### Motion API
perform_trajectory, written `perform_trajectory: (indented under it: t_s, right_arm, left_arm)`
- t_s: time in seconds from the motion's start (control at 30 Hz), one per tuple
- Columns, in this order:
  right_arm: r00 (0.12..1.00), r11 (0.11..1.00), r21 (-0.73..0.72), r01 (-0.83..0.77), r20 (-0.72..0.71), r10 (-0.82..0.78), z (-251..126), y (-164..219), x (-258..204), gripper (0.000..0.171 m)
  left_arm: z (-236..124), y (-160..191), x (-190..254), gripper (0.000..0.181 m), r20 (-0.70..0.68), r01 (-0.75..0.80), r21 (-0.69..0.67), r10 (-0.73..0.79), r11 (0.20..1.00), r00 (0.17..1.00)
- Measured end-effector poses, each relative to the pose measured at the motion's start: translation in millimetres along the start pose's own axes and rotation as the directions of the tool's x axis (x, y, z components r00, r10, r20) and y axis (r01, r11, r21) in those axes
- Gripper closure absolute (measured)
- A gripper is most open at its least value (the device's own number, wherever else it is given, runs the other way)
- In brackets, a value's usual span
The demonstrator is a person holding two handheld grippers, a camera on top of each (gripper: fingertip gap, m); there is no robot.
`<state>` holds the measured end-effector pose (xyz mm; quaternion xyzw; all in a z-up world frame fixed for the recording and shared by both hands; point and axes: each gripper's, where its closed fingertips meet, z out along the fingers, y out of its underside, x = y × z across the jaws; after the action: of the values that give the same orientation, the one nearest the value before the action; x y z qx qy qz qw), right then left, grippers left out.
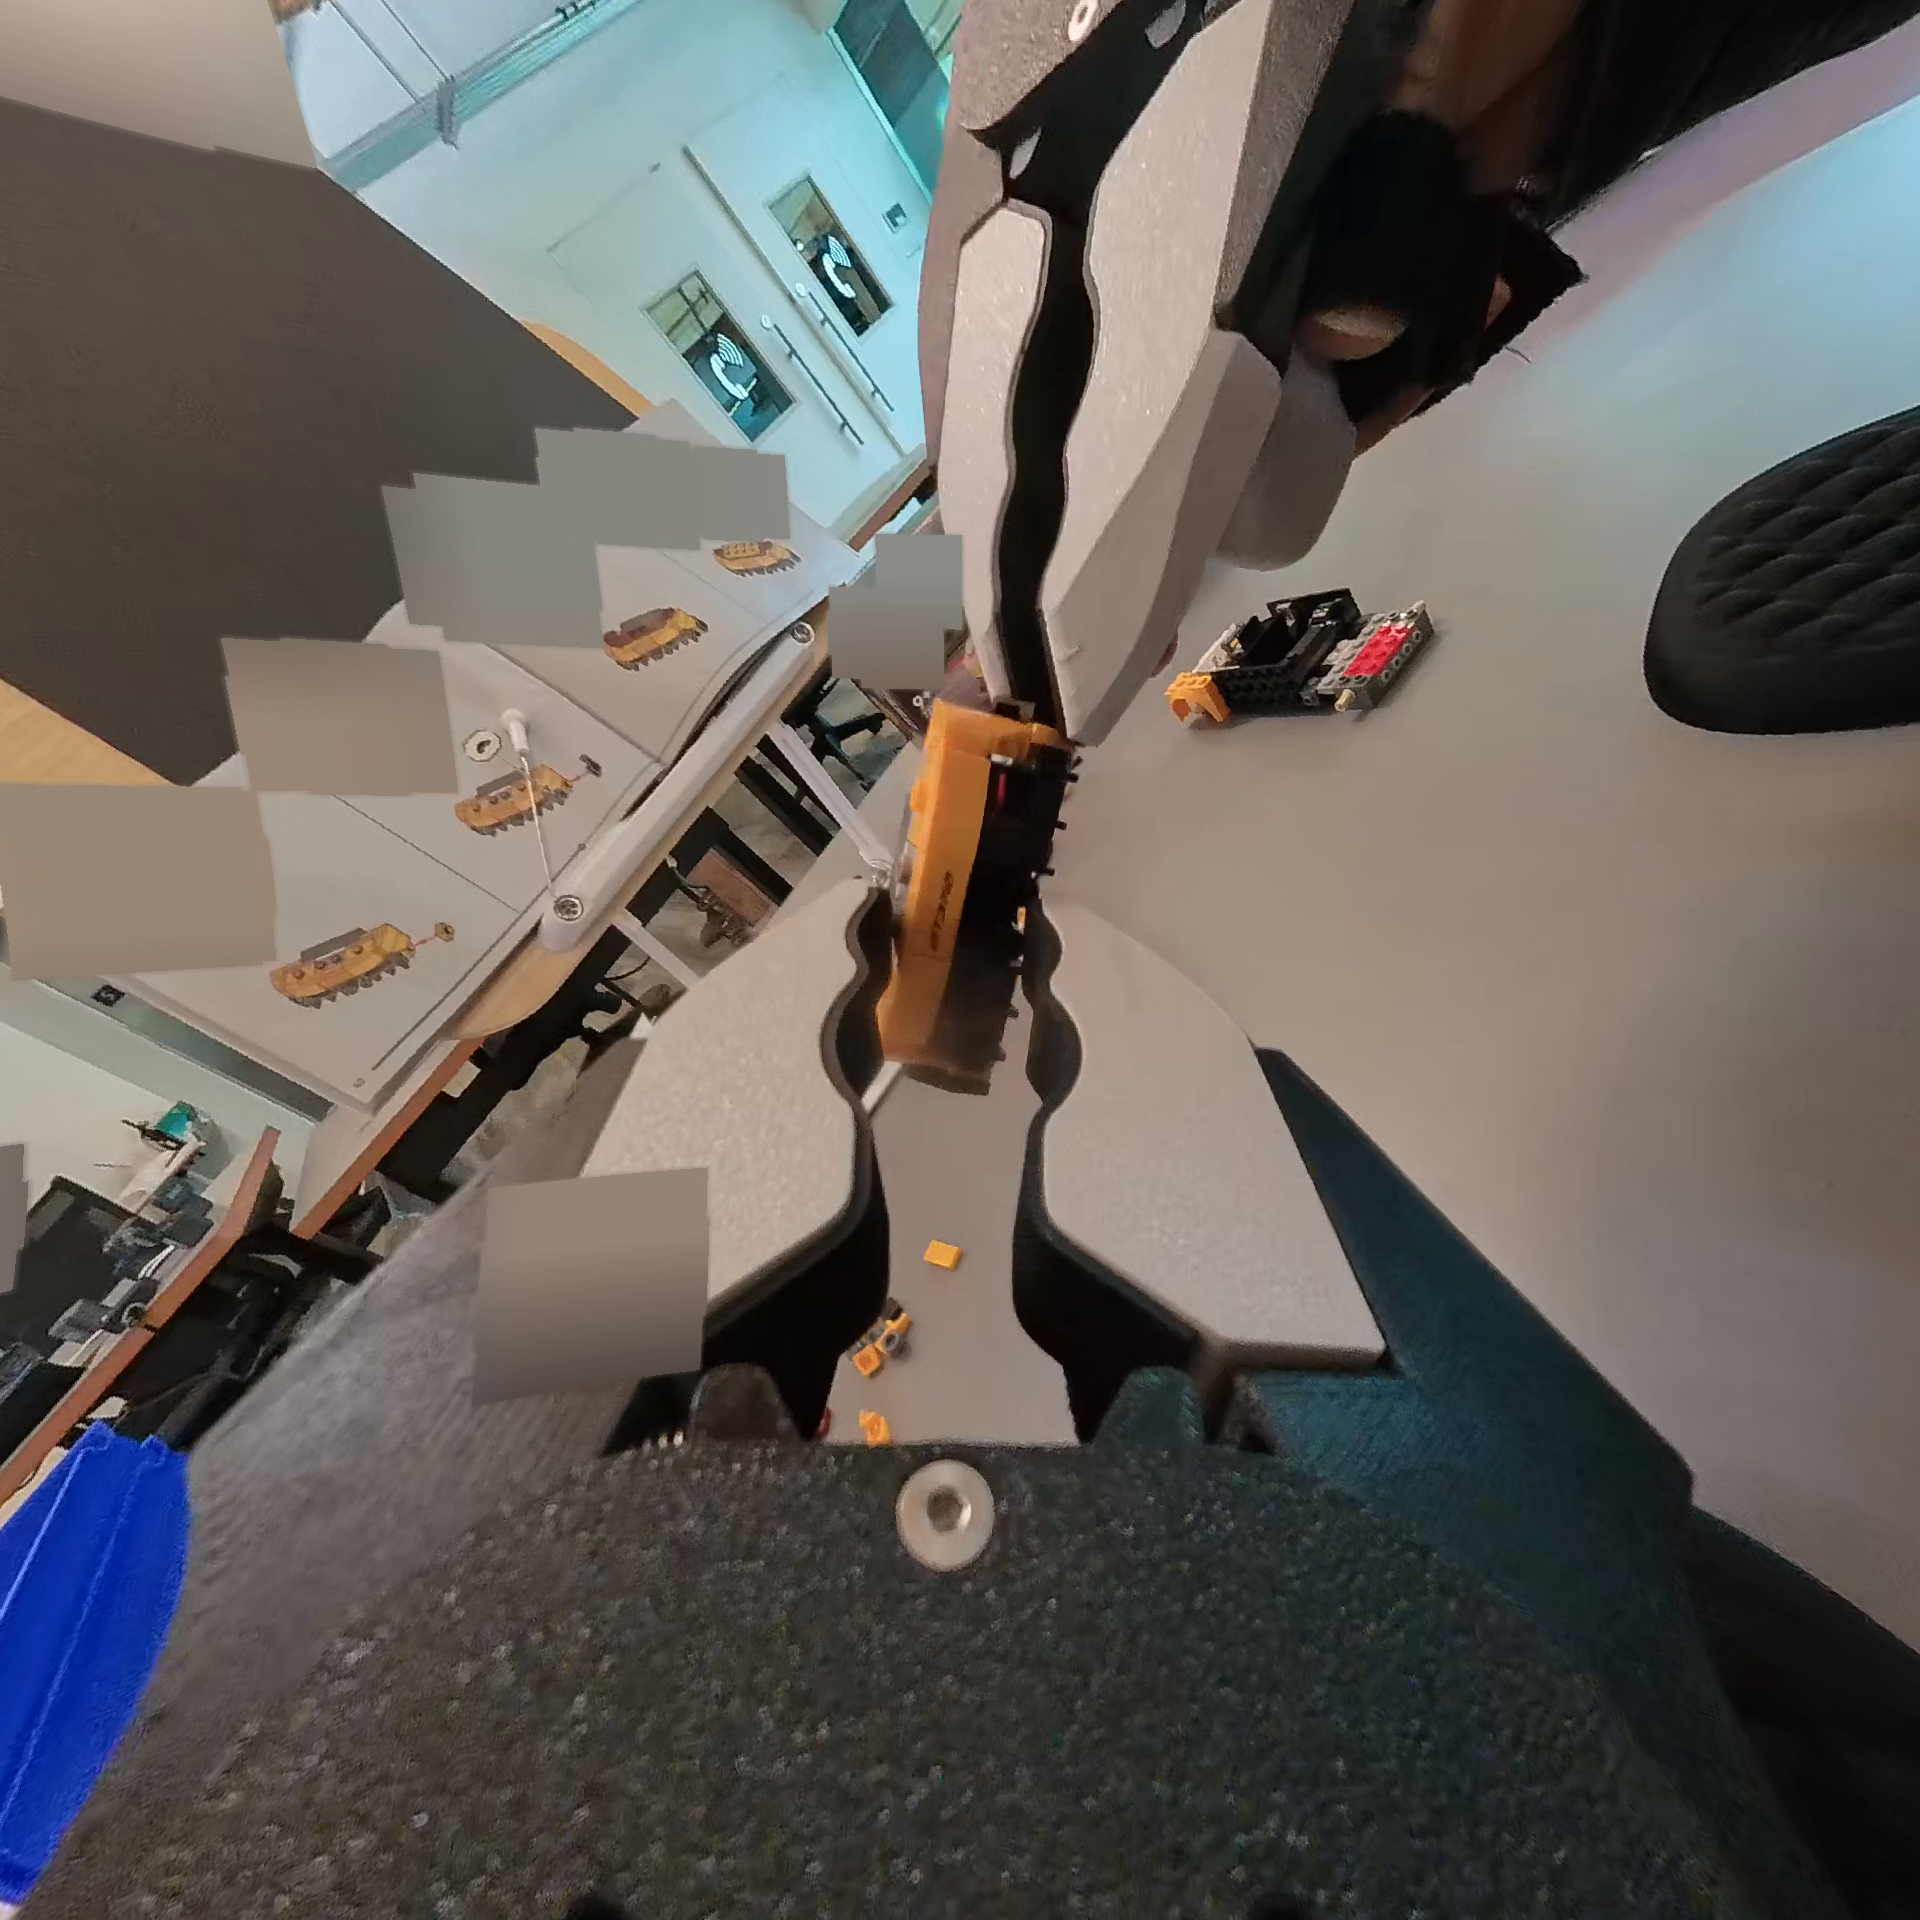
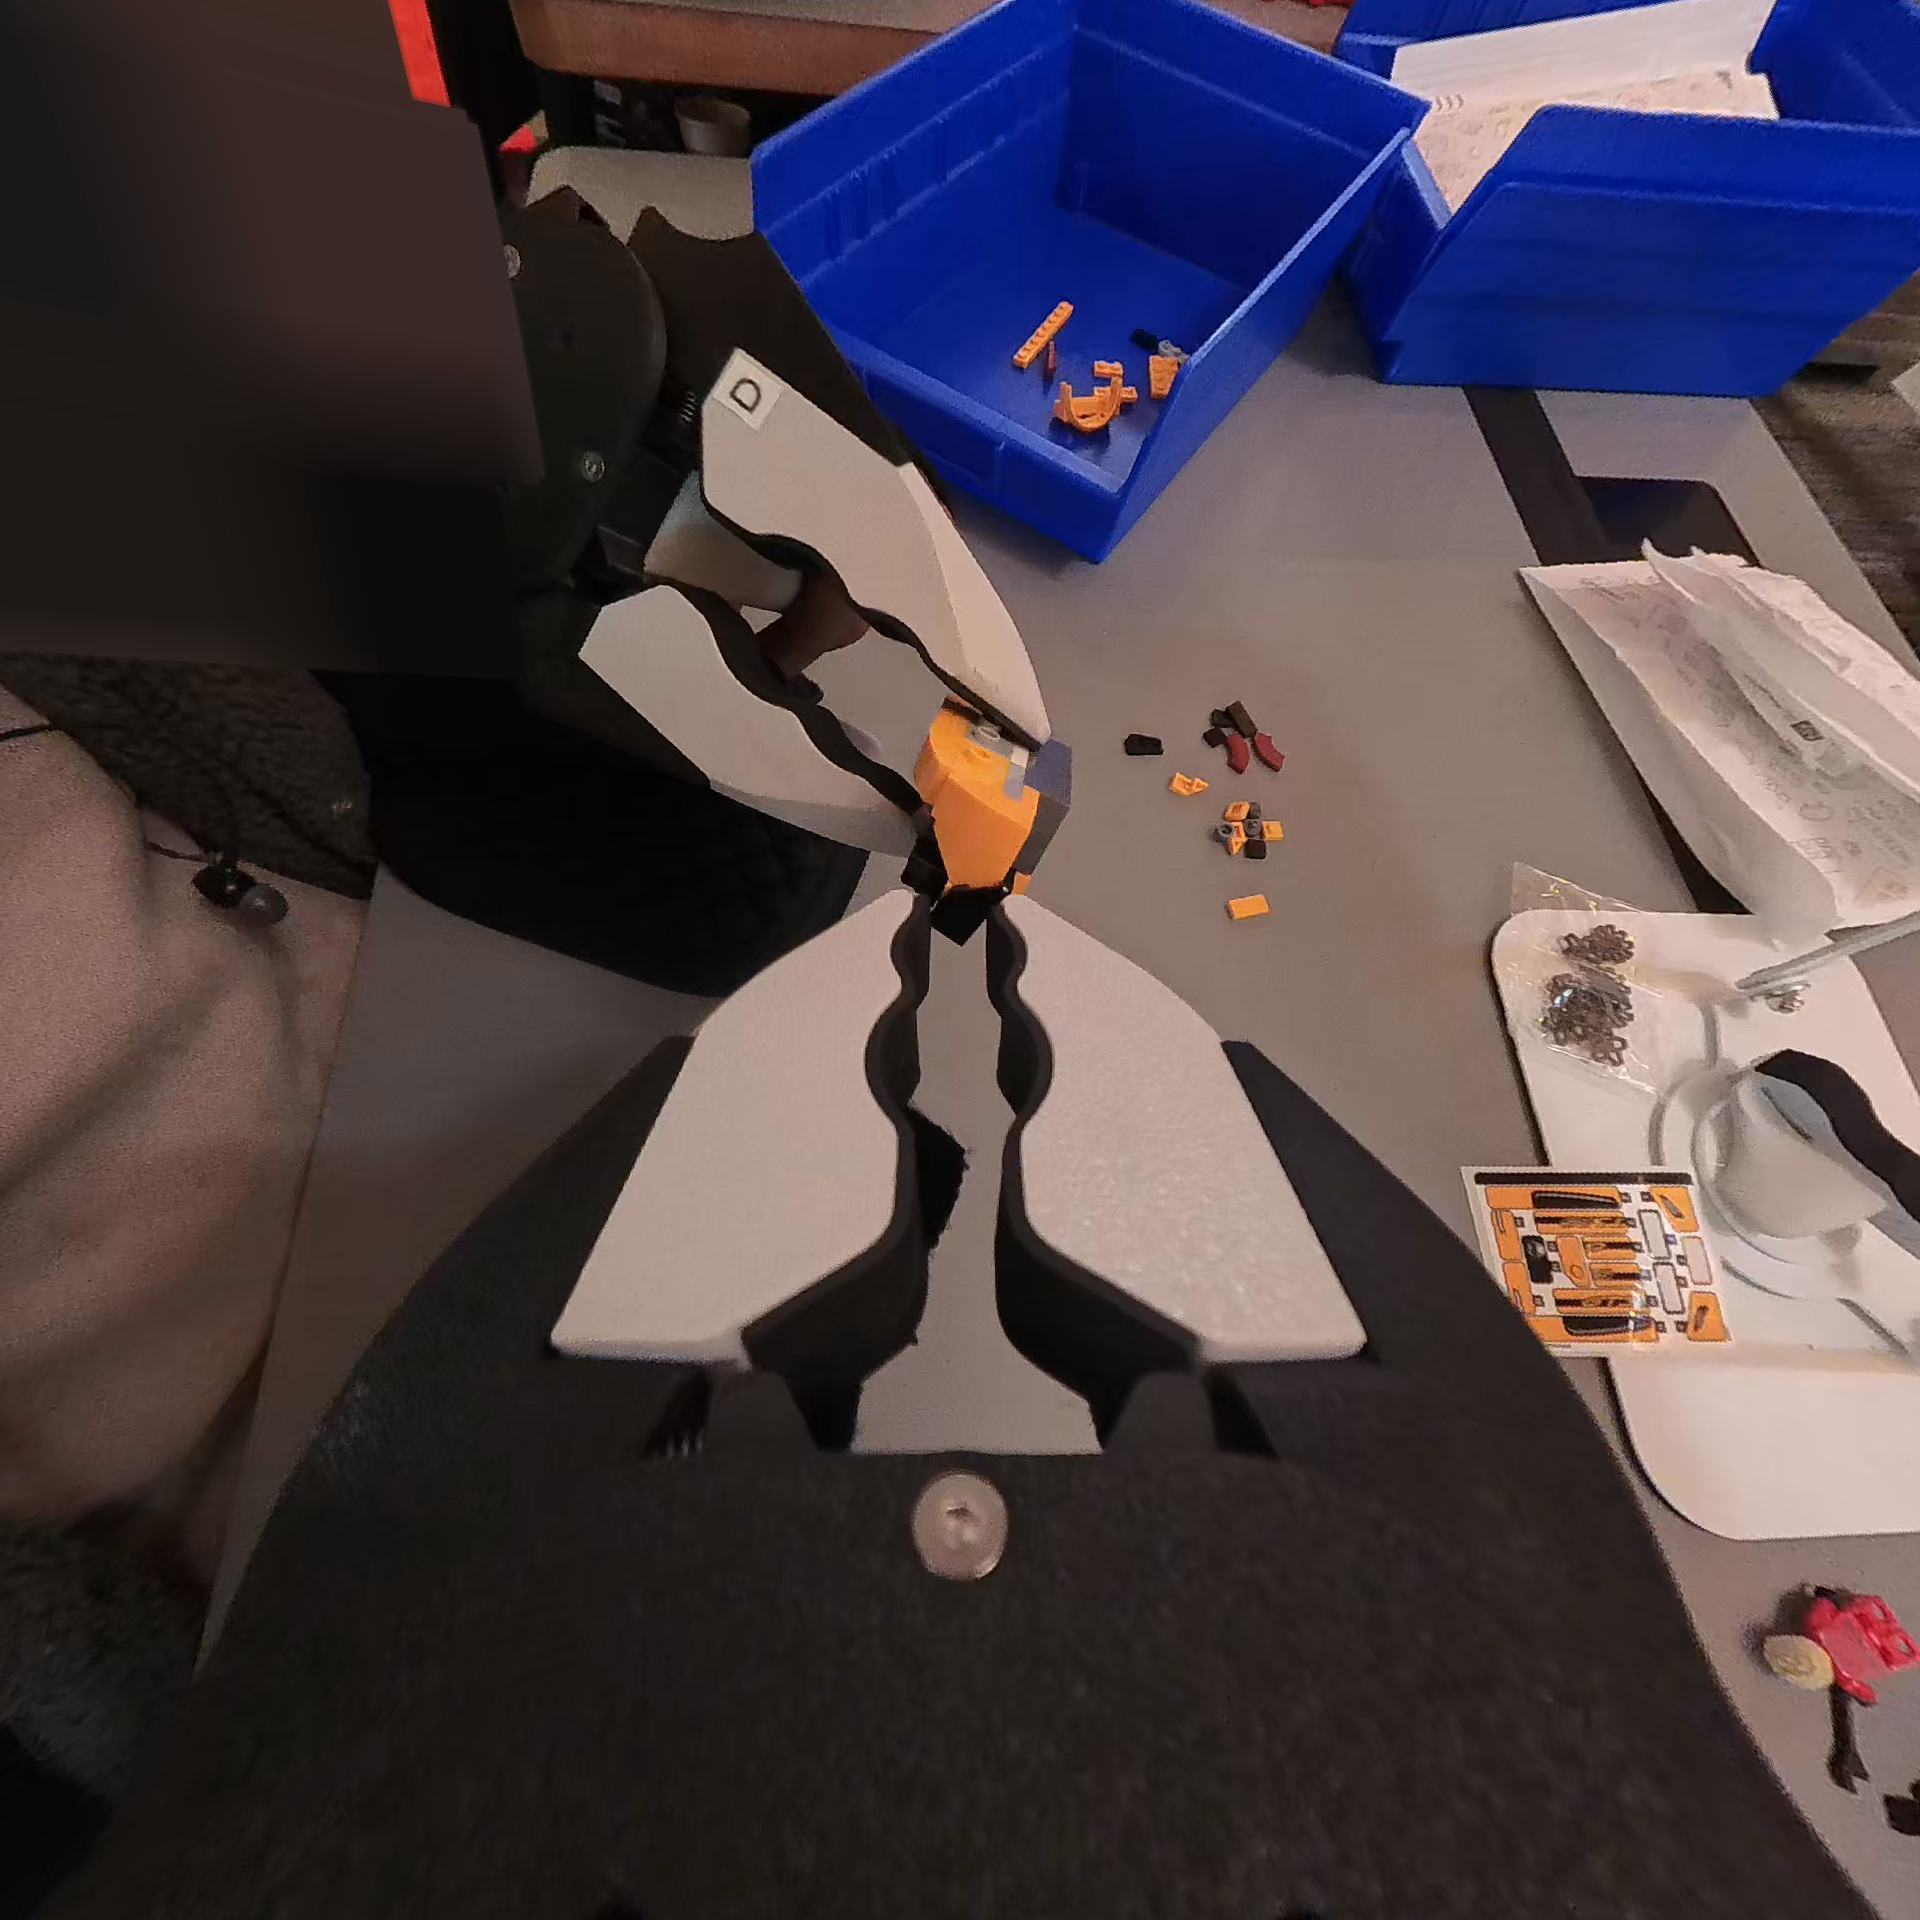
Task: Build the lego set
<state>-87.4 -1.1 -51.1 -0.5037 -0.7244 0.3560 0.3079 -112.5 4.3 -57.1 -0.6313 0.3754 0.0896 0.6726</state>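
Observation:
An orange and black lego assembly point(image 1: 935, 831) hangs in the air above the grey table point(image 1: 1455, 935), held at both ends. My left gripper point(image 1: 956, 914) is shut on its lower end. My right gripper point(image 1: 1039, 717) comes in from above and is shut on its upper end. In the right wrist view, my right gripper point(image 2: 956, 909) pinches the black part under the orange body point(image 2: 971, 821). The left gripper point(image 2: 966, 758) grips that body from the upper left. A black, grey and red chassis piece point(image 1: 1309, 655) lies on the table beyond.
A blue bin point(image 2: 935, 208) holds several orange parts point(image 2: 1091, 384), with a second bin point(image 2: 1662, 239) beside it. Small loose pieces point(image 2: 1247, 821), a sticker sheet point(image 2: 1600, 1257), paper bags point(image 2: 1745, 727) and a white tray point(image 2: 1714, 1455) lie to the right. An instruction booklet point(image 1: 416, 831) stands at the left. Less than 4 cm separates the two grippers' tips.

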Motion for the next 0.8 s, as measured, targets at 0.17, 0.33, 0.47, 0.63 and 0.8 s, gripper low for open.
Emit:
perform_trajectory:
  t_s: [0.17, 0.33, 0.47, 0.63, 0.8]
  right_arm:
    - [1.000, 1.000, -0.025, 0.003, 0.006, -0.003, 0.8, 3.8, -0.2, 0.161]
    - [1.000, 0.997, -0.072, 0.023, 0.005, -0.022, 1.8, 9.3, -0.4, 0.161]
    - [0.999, 0.992, -0.118, 0.052, -0.002, -0.052, 3.2, 15.8, -0.2, 0.162]
    - [0.998, 0.988, -0.140, 0.068, -0.006, -0.069, 2.5, 18.8, -0.3, 0.162]
    - [0.998, 0.988, -0.138, 0.065, -0.009, -0.067, 1.4, 18.9, -0.7, 0.161]
  left_arm:
    - [-0.3, 0.9, 2.6, 0.157, -0.014, -0.009, -0.010, 0.009, 1.000, 1.000]
    - [-0.9, 1.2, 5.2, 0.157, -0.015, -0.068, -0.023, 0.068, 0.997, 0.998]
    - [-1.2, 2.1, 8.3, 0.157, -0.009, -0.159, -0.040, 0.158, 0.987, 0.987]
    - [-1.5, 0.8, 10.7, 0.157, -0.002, -0.208, -0.038, 0.208, 0.977, 0.978]
    - [-1.8, -0.7, 11.5, 0.157, 0.003, -0.211, -0.025, 0.211, 0.977, 0.977]
